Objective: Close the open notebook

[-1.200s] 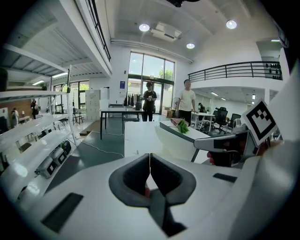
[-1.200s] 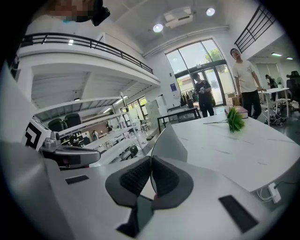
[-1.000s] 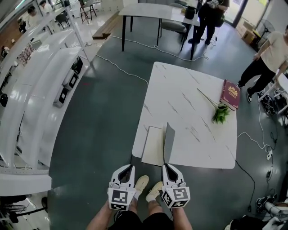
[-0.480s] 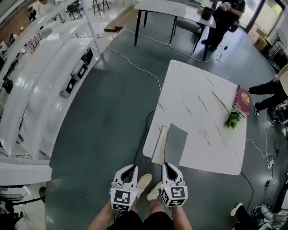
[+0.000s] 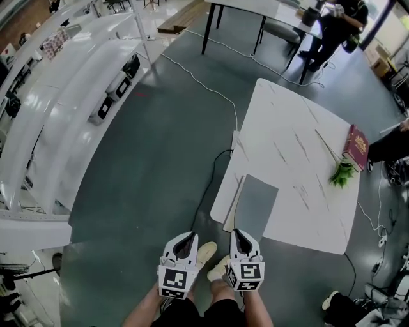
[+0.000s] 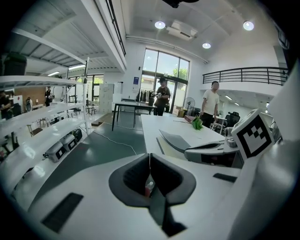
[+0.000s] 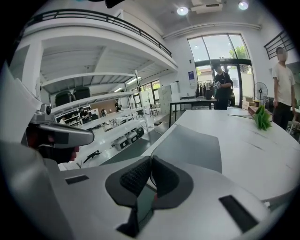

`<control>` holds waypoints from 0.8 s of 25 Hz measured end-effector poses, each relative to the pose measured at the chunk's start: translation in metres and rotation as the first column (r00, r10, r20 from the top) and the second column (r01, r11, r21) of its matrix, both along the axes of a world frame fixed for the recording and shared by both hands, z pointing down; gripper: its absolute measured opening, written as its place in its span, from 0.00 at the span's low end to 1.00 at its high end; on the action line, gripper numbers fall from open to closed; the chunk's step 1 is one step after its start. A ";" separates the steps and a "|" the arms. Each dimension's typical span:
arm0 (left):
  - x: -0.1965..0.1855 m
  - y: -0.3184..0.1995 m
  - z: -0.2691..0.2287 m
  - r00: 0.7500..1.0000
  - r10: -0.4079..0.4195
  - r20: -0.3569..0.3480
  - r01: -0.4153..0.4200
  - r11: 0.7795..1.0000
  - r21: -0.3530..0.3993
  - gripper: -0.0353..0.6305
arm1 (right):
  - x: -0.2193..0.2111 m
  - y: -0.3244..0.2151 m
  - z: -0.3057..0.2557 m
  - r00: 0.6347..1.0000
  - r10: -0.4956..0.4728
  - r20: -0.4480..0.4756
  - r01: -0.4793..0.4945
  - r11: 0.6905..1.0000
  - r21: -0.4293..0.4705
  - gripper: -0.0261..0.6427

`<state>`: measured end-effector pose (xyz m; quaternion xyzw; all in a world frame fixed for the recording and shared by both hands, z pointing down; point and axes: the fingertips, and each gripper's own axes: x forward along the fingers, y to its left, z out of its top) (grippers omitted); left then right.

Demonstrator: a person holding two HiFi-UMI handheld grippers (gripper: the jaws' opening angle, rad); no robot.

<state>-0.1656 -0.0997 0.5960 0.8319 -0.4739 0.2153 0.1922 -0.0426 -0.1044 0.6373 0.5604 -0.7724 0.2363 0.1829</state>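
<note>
The notebook [image 5: 257,205] lies at the near left corner of the white marble table [image 5: 300,159]. Its grey cover faces up, and a thin strip of white page [image 5: 232,209] shows along its left edge. In the left gripper view the cover [image 6: 180,140] looks slightly raised over the page; whether it lies flat I cannot tell. The same cover [image 7: 192,145] fills the middle of the right gripper view. My left gripper [image 5: 186,238] and right gripper [image 5: 239,235] hang side by side short of the table's near edge, both shut and empty, with pads together [image 6: 149,161] [image 7: 151,168].
A dark red book [image 5: 356,142] and a green sprig [image 5: 343,172] lie at the table's far right. A cable [image 5: 211,185] runs over the grey floor beside the table. White shelving [image 5: 77,96] stands at the left. A black table [image 5: 255,9] and people are beyond.
The grey cover stood on edge a second ago; now its broad face shows and the white page has narrowed to a strip. The table has drifted right in the head view.
</note>
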 end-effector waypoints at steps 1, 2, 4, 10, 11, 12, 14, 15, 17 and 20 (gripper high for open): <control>-0.001 0.000 0.003 1.000 -0.002 0.000 0.002 1.000 -0.004 0.09 | -0.002 -0.001 0.004 1.000 -0.006 -0.010 0.006 1.000 -0.001 0.09; -0.003 -0.001 0.007 1.000 -0.004 0.000 0.004 1.000 -0.007 0.09 | -0.004 -0.002 0.007 1.000 -0.011 -0.018 0.011 1.000 -0.003 0.09; -0.005 -0.001 0.013 1.000 -0.008 -0.001 0.008 1.000 -0.014 0.09 | -0.007 -0.004 0.014 0.999 -0.020 -0.029 0.020 1.000 -0.008 0.09; -0.011 0.001 0.028 1.000 -0.020 -0.002 0.020 0.999 -0.041 0.09 | -0.015 -0.007 0.032 0.996 -0.047 -0.071 0.045 0.999 -0.028 0.09; -0.012 0.001 0.030 1.000 -0.022 -0.003 0.022 0.999 -0.043 0.09 | -0.016 -0.007 0.034 0.996 -0.048 -0.071 0.046 0.998 -0.031 0.09; -0.012 0.001 0.031 1.000 -0.025 -0.005 0.024 0.999 -0.045 0.09 | -0.017 -0.008 0.036 0.996 -0.049 -0.073 0.047 0.998 -0.032 0.09; -0.014 0.000 0.034 1.000 -0.029 -0.007 0.029 0.998 -0.051 0.09 | -0.018 -0.008 0.039 0.996 -0.051 -0.078 0.048 0.998 -0.035 0.10; -0.014 0.000 0.035 0.999 -0.031 -0.008 0.030 0.998 -0.053 0.09 | -0.018 -0.009 0.040 0.996 -0.052 -0.079 0.049 0.998 -0.037 0.10; -0.016 -0.001 0.036 0.999 -0.034 -0.010 0.034 0.998 -0.057 0.09 | -0.020 -0.010 0.041 0.996 -0.052 -0.077 0.049 0.998 -0.039 0.10; -0.016 0.000 0.040 0.999 -0.036 -0.010 0.035 0.997 -0.064 0.09 | -0.020 -0.010 0.044 0.996 -0.053 -0.078 0.050 0.998 -0.041 0.10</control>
